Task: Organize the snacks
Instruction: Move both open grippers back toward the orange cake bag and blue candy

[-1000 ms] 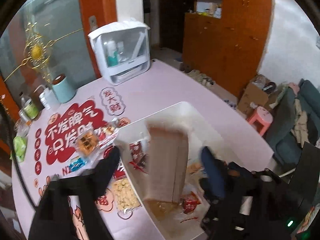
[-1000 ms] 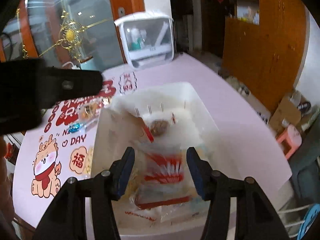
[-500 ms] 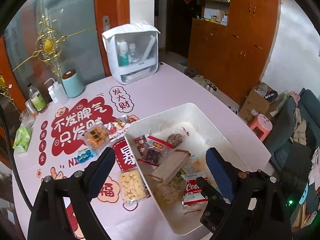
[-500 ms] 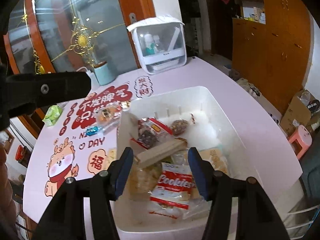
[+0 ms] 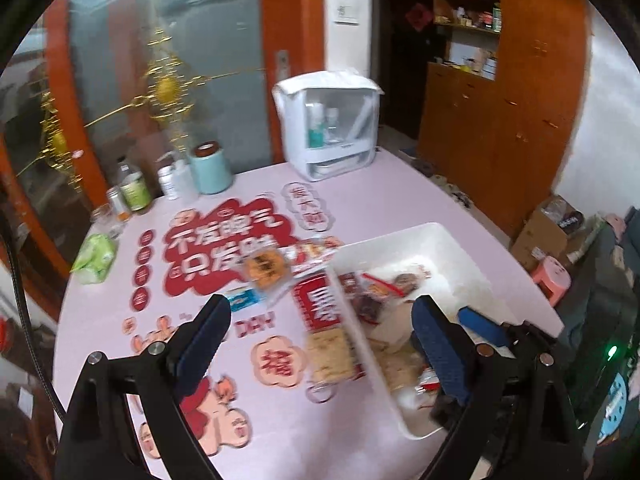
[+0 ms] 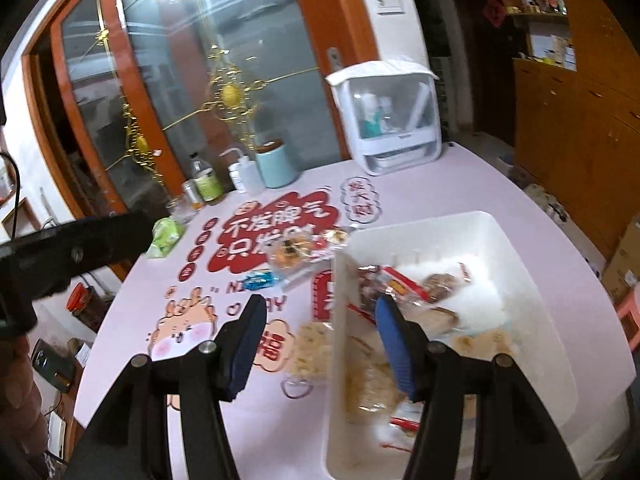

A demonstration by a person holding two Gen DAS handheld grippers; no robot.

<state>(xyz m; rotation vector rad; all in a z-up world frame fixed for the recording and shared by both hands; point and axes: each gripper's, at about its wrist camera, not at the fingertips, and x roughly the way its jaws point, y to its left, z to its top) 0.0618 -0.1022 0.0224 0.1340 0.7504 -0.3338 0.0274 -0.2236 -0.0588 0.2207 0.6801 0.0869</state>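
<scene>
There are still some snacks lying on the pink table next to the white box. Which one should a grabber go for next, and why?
Probably the left gripper should dip to the pale cracker packet just ahead of it. Its jaws are open and empty, and that packet lies on the table right beside the white bin, outside it. The orange packet and the blue candy lie farther off and can wait.

Your bin (image 5: pixel 424 236) sits at the tabletop's (image 5: pixel 384 184) right edge, snacks inside. Left of it lie a cracker pack (image 5: pixel 330 354) and cookie packet (image 5: pixel 266 270); bottles (image 5: pixel 134 188) line the far-left edge.
</scene>
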